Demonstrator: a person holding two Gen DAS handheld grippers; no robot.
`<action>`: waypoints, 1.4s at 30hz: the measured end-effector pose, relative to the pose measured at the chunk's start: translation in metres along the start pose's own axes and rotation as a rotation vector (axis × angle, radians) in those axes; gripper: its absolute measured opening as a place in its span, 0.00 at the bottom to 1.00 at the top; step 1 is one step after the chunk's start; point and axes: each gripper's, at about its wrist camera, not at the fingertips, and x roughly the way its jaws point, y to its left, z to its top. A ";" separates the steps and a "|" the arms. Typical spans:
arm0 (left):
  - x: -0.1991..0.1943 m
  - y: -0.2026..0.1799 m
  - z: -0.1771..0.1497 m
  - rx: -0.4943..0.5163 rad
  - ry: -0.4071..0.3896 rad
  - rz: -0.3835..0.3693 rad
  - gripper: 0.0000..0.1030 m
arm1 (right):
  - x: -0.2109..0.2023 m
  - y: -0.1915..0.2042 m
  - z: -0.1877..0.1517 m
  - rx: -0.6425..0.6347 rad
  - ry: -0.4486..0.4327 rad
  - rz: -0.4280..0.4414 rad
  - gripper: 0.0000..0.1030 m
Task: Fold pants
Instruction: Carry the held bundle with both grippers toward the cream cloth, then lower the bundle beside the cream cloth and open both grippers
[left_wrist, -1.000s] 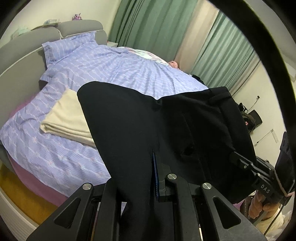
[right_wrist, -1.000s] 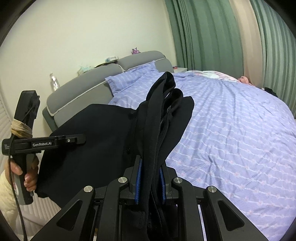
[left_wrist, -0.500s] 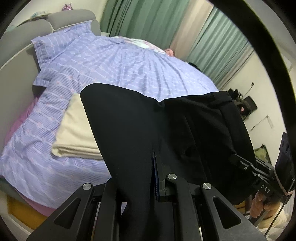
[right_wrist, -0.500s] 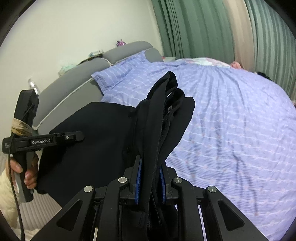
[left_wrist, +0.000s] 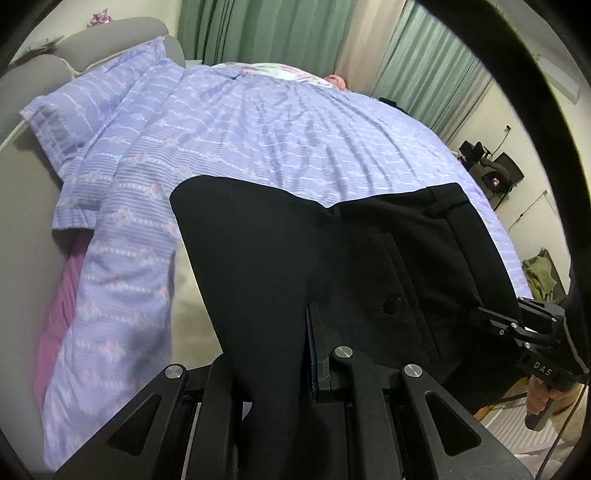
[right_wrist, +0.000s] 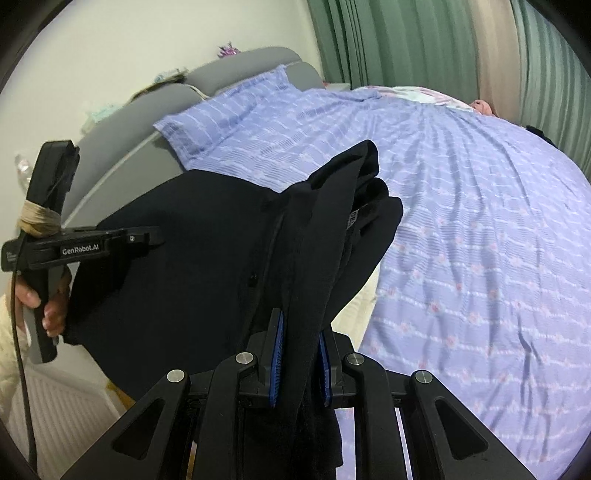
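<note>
Both grippers have carried the pants (left_wrist: 280, 266) forward and lower over the bed (left_wrist: 332, 147), so the lilac cover fills more of each view than a second ago. One pair of black pants hangs between two grippers: the left gripper (left_wrist: 291, 347) is clamped on one part of the cloth, the right gripper (right_wrist: 299, 354) is clamped on a bunched, doubled edge. Two hands show, the left hand (right_wrist: 48, 302) and the right hand (left_wrist: 546, 395), each on a handle. One folded cream blanket (left_wrist: 188, 306) lies under the pants near the bed's near edge. One pillow (right_wrist: 221, 122) rests against the grey headboard (right_wrist: 147, 118). Beyond the pants the cover lies open up to the green curtains (right_wrist: 406, 40).
</note>
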 end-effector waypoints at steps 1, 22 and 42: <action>0.013 0.010 0.007 0.003 0.010 0.002 0.13 | 0.012 0.000 0.005 0.003 0.011 -0.003 0.17; 0.137 0.083 -0.021 -0.049 0.186 0.115 0.33 | 0.170 -0.043 -0.012 0.109 0.277 -0.141 0.39; -0.006 -0.058 -0.075 0.091 0.085 0.332 0.86 | 0.004 -0.052 -0.036 0.111 0.102 -0.253 0.78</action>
